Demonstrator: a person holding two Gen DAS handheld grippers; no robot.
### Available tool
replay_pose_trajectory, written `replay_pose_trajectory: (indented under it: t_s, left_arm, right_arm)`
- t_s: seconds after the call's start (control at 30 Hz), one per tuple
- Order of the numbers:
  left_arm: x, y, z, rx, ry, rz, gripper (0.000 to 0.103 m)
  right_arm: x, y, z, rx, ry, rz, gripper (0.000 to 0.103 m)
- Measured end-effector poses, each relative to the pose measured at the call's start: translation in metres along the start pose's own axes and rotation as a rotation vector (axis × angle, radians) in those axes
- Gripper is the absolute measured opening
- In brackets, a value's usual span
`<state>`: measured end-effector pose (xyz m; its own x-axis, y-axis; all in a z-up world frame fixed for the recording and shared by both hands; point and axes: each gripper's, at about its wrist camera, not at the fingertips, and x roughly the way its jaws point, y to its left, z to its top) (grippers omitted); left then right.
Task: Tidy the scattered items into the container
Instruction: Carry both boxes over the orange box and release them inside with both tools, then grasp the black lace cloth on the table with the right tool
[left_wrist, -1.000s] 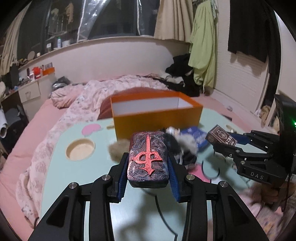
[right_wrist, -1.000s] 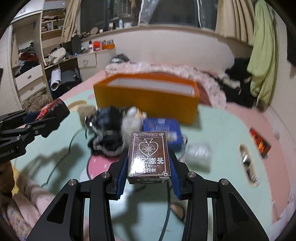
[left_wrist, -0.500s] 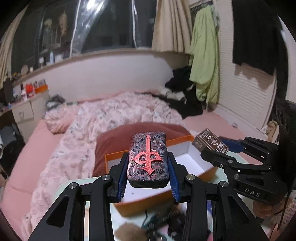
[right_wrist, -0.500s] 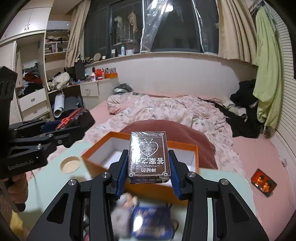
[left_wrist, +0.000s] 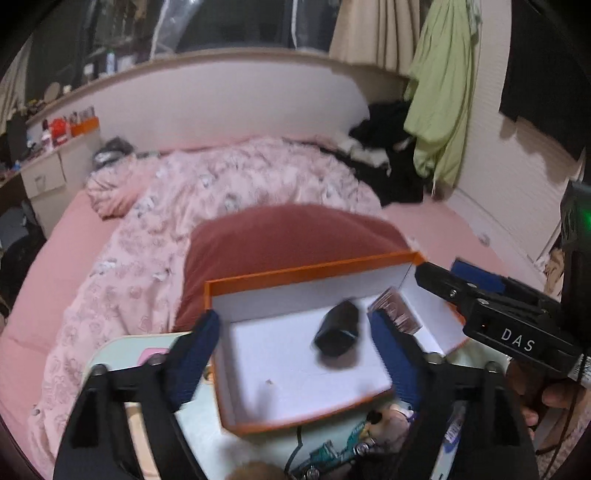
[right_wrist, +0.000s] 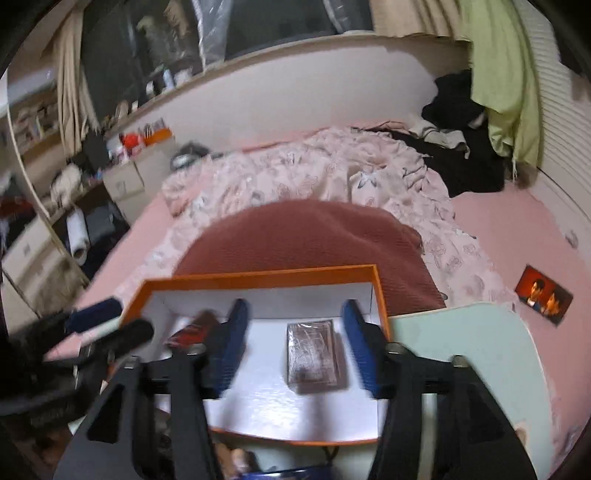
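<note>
The orange box (left_wrist: 314, 271) with a white inside stands on the mint table. My left gripper (left_wrist: 295, 347) hovers over it, jaws opening, pads touching nothing. Below it, blurred, the dark tin with the red emblem (left_wrist: 336, 328) is inside the box. In the right wrist view my right gripper (right_wrist: 295, 343) is also over the box (right_wrist: 258, 275), jaws opening. The brown card deck (right_wrist: 314, 350) lies flat on the box floor under them, free of the pads. The tin (right_wrist: 192, 330) shows at the box's left, next to the left gripper (right_wrist: 125, 317).
A dark red pillow (left_wrist: 288, 236) and a pink duvet (left_wrist: 229, 184) lie behind the box. Furry items and a cable (left_wrist: 384, 432) sit on the mint table (right_wrist: 461, 343) in front. A photo card (right_wrist: 543, 295) rests on the bed. A hand (left_wrist: 554, 398) holds the right gripper.
Both grippers moved forward from the table clutter to above the orange box. Each then opened; the tin and the card deck left the jaws and are now inside the box.
</note>
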<state>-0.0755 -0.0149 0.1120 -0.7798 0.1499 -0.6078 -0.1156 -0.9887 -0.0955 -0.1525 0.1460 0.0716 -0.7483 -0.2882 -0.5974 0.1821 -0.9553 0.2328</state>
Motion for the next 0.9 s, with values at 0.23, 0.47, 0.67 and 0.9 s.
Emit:
replay_pose_trajectory:
  t_s: [0.23, 0.47, 0.67, 0.9]
  left_arm:
    - [-0.054, 0.007, -0.034, -0.066, 0.006, -0.018, 0.097]
    - [-0.072, -0.007, -0.115, -0.060, 0.127, 0.015, 0.098]
    - [-0.061, -0.017, -0.151, -0.059, 0.230, 0.082, 0.098]
    - [-0.050, -0.015, -0.165, -0.019, 0.253, 0.160, 0.103]
  right_arm:
    - [-0.056, 0.014, -0.027, -0.045, -0.058, 0.032, 0.071]
    - [-0.103, 0.033, -0.097, -0.207, 0.001, 0.021, 0.073]
    - [-0.098, 0.032, -0.139, -0.231, 0.131, 0.041, 0.073]
    - [-0.083, 0.026, -0.150, -0.233, 0.197, -0.041, 0.073]
